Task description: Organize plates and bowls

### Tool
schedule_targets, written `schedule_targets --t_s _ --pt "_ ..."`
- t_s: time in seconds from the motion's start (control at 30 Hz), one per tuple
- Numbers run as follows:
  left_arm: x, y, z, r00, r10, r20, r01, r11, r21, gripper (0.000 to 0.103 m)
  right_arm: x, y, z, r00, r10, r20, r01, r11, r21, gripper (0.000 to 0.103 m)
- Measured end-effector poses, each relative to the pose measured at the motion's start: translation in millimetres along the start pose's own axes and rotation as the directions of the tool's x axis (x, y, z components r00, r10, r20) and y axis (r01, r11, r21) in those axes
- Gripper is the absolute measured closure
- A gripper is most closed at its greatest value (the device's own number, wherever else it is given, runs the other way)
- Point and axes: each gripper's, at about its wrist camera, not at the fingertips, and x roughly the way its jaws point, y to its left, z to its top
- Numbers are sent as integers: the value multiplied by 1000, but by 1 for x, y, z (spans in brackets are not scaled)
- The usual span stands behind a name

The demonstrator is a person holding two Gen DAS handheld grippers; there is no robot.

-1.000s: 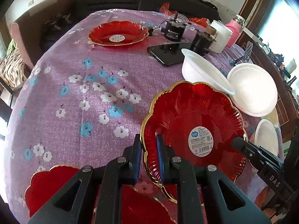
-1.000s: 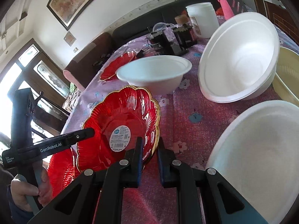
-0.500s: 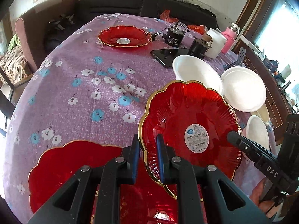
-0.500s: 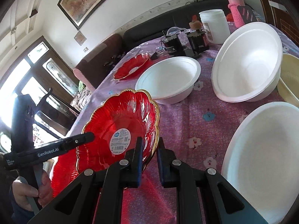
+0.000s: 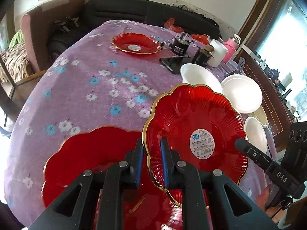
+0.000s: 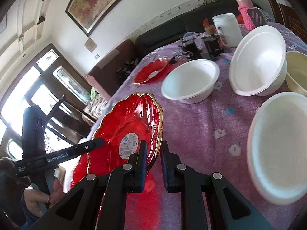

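A red gold-rimmed scalloped plate with a white label is held in the air between both grippers. My left gripper is shut on its left rim. My right gripper is shut on its opposite rim; the plate tilts there. Below it another red plate lies on the purple flowered tablecloth near the front edge. A third red plate lies at the far side. Three white bowls stand to the right.
A cream bowl sits at the right edge. A phone, small black devices, a white jar and a pink bottle crowd the far right. A black sofa and a chair stand behind the table.
Both grippers have lifted the held red plate higher and carried it toward the near-left, over the red plate lying near the front edge, more of which now shows.
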Motion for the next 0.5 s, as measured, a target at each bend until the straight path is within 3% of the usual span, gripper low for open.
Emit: schedule_targets --t_s 0.27,0.5 --pt "-35 44 -29 999 30 41 -28 998 -49 86 15 45 -23 998 44 -55 -48 996 -72 87" --pt "-42 79 -52 998 52 23 -49 994 -93 85 42 70 -43 990 49 -132 -64 991 -115 87"
